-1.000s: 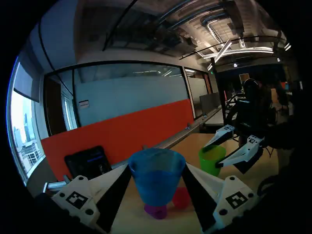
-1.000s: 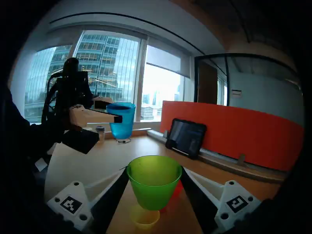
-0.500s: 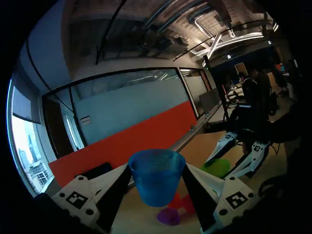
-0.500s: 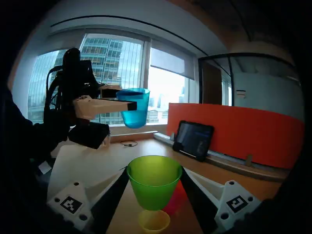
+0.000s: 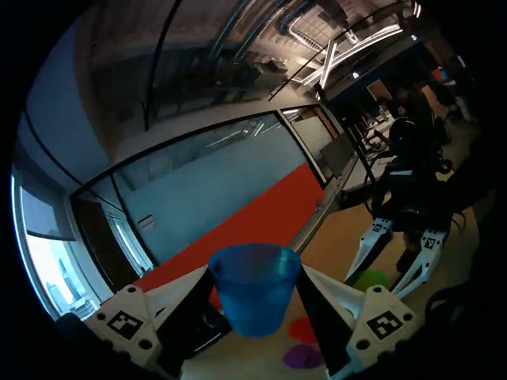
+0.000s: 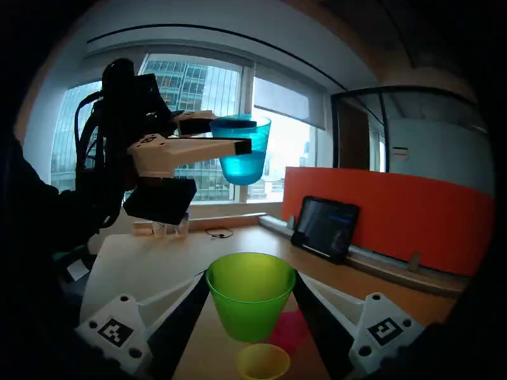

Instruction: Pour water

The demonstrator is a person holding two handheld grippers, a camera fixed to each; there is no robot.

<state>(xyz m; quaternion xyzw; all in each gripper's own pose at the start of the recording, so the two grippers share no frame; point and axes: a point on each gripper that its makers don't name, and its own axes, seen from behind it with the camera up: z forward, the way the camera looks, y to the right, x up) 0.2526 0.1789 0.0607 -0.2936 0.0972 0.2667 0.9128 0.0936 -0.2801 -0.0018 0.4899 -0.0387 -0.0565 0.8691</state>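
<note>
The left claw point(image 5: 253, 272) grips the translucent blue plastic cup point(image 5: 255, 301) and has lifted it much higher. Seen from the right claw point(image 6: 250, 278), which is clamped on the translucent green plastic cup point(image 6: 250, 307), it now hangs upright, high and to the left. The pour seems not begun: the blue cup must still come over the green rim and tip.

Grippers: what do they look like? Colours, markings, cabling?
The left gripper and right gripper match: white wedge-shaped fingers with black inner pads, a square black-and-white marker at each finger's base. Seen from the right gripper view, the left one has a black body block and black cables looping behind; the sleeve is dark.
</note>
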